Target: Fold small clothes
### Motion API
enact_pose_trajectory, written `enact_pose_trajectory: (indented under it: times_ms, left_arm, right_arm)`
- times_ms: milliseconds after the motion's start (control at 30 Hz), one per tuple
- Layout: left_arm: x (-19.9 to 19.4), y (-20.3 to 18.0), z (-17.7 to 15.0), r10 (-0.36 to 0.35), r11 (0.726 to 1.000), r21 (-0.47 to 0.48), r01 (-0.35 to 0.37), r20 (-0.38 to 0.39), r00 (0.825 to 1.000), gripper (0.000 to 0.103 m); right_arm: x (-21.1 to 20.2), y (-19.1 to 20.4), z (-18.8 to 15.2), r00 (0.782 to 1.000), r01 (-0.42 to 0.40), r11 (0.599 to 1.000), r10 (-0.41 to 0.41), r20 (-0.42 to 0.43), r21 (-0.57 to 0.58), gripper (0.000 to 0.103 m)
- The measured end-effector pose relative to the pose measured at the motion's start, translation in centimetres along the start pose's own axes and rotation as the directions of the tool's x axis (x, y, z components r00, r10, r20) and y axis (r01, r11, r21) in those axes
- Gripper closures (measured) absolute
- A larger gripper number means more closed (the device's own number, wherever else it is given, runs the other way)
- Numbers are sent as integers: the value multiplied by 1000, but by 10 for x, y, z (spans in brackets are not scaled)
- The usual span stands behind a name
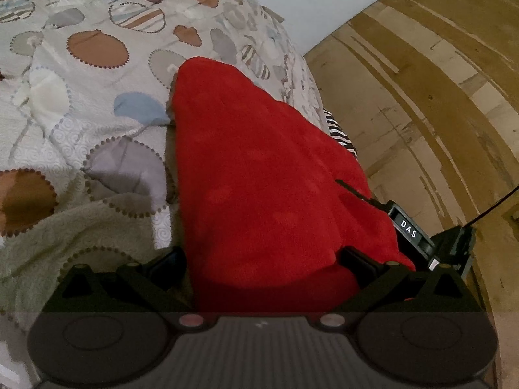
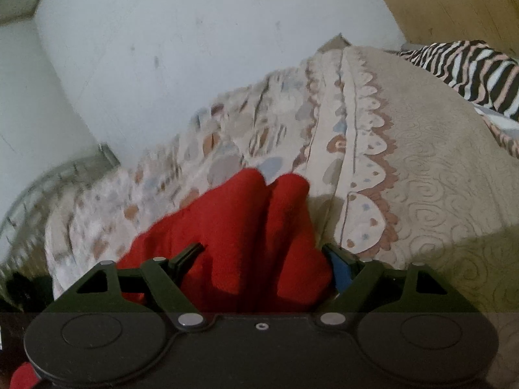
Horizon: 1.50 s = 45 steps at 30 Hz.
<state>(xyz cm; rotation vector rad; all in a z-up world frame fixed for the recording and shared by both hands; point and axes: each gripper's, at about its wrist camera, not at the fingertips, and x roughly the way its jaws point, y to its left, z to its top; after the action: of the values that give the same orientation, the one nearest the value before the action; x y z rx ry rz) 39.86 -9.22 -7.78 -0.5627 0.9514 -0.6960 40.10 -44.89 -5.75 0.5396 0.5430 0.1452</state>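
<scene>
Filling centre of left wrist view: red garment [image 1: 259, 178] draped over left gripper [image 1: 259, 259], fingers hidden, jaw state cannot tell; patterned quilt [image 1: 81, 97] upper left, wooden floor [image 1: 438, 97] right.
Right wrist view: right gripper [image 2: 262, 256] jaws wide, garment bunched between; grey wall [image 2: 194, 48] upper left, zebra-striped cloth [image 2: 470, 64] upper right.

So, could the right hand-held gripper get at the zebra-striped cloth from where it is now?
Probably not yet. The right hand-held gripper stands wide with the red garment bunched between its fingers, and the zebra-striped cloth lies far off across the patterned bedspread. Nothing blocks the path, but the garment would have to come out first.
</scene>
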Motion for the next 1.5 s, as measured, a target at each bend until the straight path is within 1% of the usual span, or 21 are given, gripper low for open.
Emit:
enact_pose_trajectory:
  times_ms: [33,67,100,133,200,233,300,333,400,533,600,633,733,833,933,1100,1233,1300,1367,1433,1500]
  left_arm:
    - [0,1,0,-5,1000,2,5,0,1000,0]
    - [0,1,0,-12,1000,6,12,1,1000,1]
    - [0,1,0,-20,1000,8,20,2,1000,5]
    - [0,2,-1,-38,999,6,38,2,999,7]
    - [-1,1,-1,-51,999,2,51,3,999,14]
    - [-3,-1,-1,-48,999,12,48,8,999,16]
    - [-6,-4,-1,-46,999,29,45,21,999,24]
    - [-9,-6,-2,-48,998,41,47,29,998,26]
    - [-14,-8,-1,-61,997,52,58,42,997,35]
    - [-25,-7,3,-89,995,41,87,51,995,41]
    - [-32,-11,5,-95,994,57,92,58,994,44]
    - [-39,-14,8,-92,993,80,86,70,993,44]
    - [-60,-22,16,-45,988,153,27,120,992,44]
    - [-85,-25,29,26,981,186,-55,156,987,45]
    - [-109,-25,43,98,969,205,-137,191,977,45]
    - [-141,-16,66,198,954,180,-238,213,957,45]
    - [-159,8,71,259,950,124,-288,205,944,45]
    - [-156,24,67,291,946,92,-311,180,940,45]
    - [-143,40,58,332,935,76,-345,148,932,44]
    - [-138,48,46,353,924,92,-372,177,919,39]
    - [-138,48,40,345,926,89,-368,202,917,36]
  right_arm:
    - [1,3,1,1000,10,1000,-10,-17,-11,25]
    - [1,6,3,999,16,1000,-17,-30,-16,30]
    - [0,7,4,999,13,1000,-13,-37,-12,36]
    - [-1,8,4,999,11,1000,-11,-41,-8,38]
    - [-3,15,5,999,22,999,-23,-42,-30,47]
    - [-4,19,5,999,29,999,-31,-41,-44,48]
    - [-7,29,6,998,42,996,-44,-33,-76,54]
    - [-10,34,8,999,40,996,-42,-26,-83,55]
    - [-15,41,12,1000,20,996,-21,-16,-84,56]
    - [-23,70,23,999,-32,990,33,0,-135,57]
    - [-26,86,27,998,-55,985,57,8,-164,58]
    - [-28,94,29,997,-71,981,74,14,-178,58]
    - [-31,115,36,991,-118,974,127,36,-194,59]
    - [-26,129,40,981,-176,971,187,57,-164,59]
    - [-8,143,41,966,-236,963,247,74,-131,59]
    - [36,167,39,942,-323,945,326,77,-47,59]
    - [71,185,31,931,-361,933,361,49,-5,59]
    - [91,192,24,937,-350,937,350,8,0,58]
    - [110,192,15,949,-312,950,311,-49,-1,57]
    - [126,188,0,961,-255,967,254,-106,-4,56]
    - [134,181,-11,980,-163,986,157,-120,-44,51]
